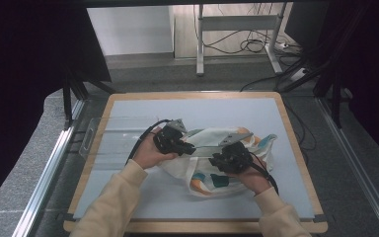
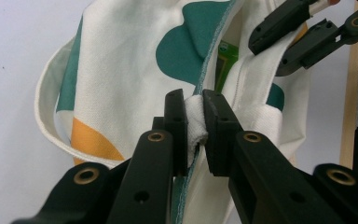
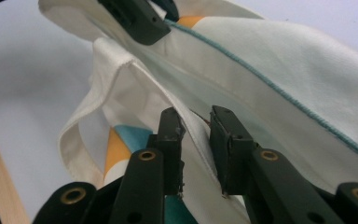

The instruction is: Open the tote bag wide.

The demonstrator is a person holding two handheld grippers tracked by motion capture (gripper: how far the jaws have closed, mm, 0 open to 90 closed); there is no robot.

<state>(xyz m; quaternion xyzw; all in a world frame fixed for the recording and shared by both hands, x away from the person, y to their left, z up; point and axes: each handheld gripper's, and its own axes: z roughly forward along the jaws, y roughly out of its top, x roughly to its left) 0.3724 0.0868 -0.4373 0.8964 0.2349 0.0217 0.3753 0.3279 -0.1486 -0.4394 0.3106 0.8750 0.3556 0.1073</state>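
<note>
- One cloth bag (image 1: 212, 163), cream with teal and orange patches, lies centre frame on the grey mat (image 1: 143, 111).
- Left gripper (image 2: 194, 122): jaws clamped on bunched bag rim.
- Right gripper (image 3: 195, 140): jaws slightly apart, bag edge between, not pinched.

Cream cloth bag (image 1: 205, 165) with teal and orange blobs, teal-stitched rim; black tongs (image 2: 194, 122).

The cloth bag (image 1: 212, 158) lies mid-worktop (image 1: 143, 197) with both tools in it, the left tool (image 1: 190, 148) and right tool (image 1: 217, 162) near each other, little room between. A clear plastic tray (image 1: 108, 143) blocks the worktop's left edge. The far strip and near strip lie open.
</note>
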